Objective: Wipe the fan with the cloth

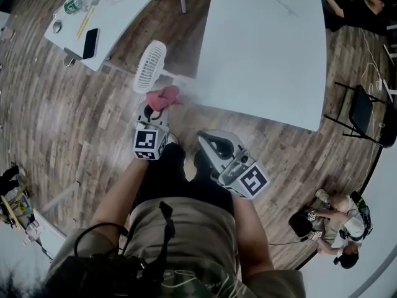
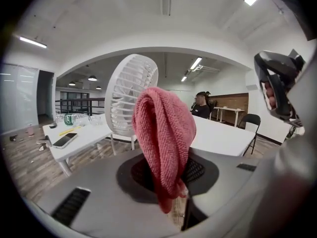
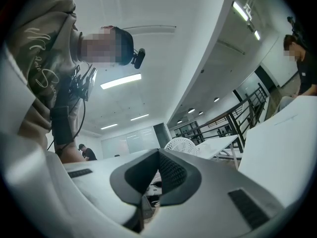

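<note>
Red cloth (image 2: 163,133) – pinched in our left gripper (image 2: 167,175), bunched upright just beside the white fan (image 1: 150,66), fan at the white table (image 1: 267,54)'s near-left corner, our right gripper (image 3: 158,157) – jaws closed together, empty

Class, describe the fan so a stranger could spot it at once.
Find the large white table in the head view. At its corner nearest the smaller cluttered table stands the fan. Its round white slatted grille sets it apart from the pink cloth near it.
</note>
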